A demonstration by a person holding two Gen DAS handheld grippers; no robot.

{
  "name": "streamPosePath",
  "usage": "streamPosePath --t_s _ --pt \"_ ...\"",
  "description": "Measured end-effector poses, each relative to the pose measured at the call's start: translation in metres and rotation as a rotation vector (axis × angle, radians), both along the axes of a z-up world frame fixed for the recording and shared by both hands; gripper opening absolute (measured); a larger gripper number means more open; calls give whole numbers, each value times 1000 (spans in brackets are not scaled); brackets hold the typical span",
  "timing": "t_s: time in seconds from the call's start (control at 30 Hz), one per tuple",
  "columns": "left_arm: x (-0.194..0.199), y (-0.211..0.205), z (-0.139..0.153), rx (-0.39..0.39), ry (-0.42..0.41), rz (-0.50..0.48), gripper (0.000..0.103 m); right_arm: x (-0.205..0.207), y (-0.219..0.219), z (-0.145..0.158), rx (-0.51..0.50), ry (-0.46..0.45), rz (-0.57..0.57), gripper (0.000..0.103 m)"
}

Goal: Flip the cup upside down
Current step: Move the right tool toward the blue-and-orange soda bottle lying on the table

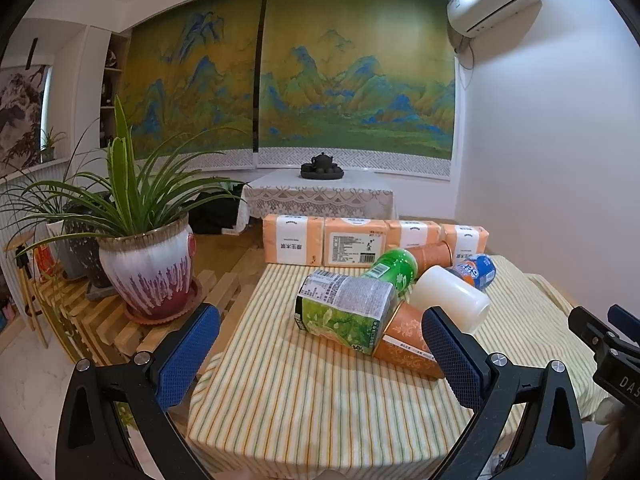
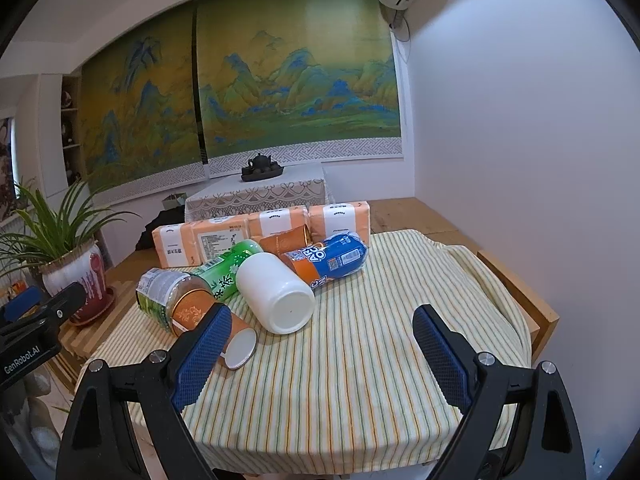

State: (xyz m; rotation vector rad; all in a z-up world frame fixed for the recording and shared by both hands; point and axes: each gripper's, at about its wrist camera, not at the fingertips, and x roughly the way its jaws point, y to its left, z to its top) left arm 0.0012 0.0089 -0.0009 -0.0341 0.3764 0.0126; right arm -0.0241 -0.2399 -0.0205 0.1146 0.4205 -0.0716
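Note:
An orange patterned paper cup [image 1: 404,340] [image 2: 196,314] lies on its side on the striped tablecloth [image 1: 312,408] [image 2: 360,380], its white end toward me and its far end against a green-labelled bottle [image 1: 344,308] [image 2: 160,292]. A second orange cup [image 1: 432,254] [image 2: 286,242] lies on its side at the back of the pile. My left gripper [image 1: 320,332] hovers open in front of the pile, with its right pad overlapping the near cup. My right gripper [image 2: 322,320] is open over bare cloth, and its left finger covers part of that cup.
A white container [image 1: 448,300] [image 2: 276,292], a green bottle [image 1: 394,268] [image 2: 226,270] and a blue-orange bottle [image 1: 476,270] [image 2: 332,258] lie tumbled together. Orange tissue packs [image 1: 352,240] [image 2: 260,228] line the back. A potted plant [image 1: 148,264] stands left; a white wall is to the right.

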Motion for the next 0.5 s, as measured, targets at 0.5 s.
streamPosePath --t_s 0.5 --pt "3 0 -3 -3 4 -1 102 3 -4 -3 7 10 -10 90"
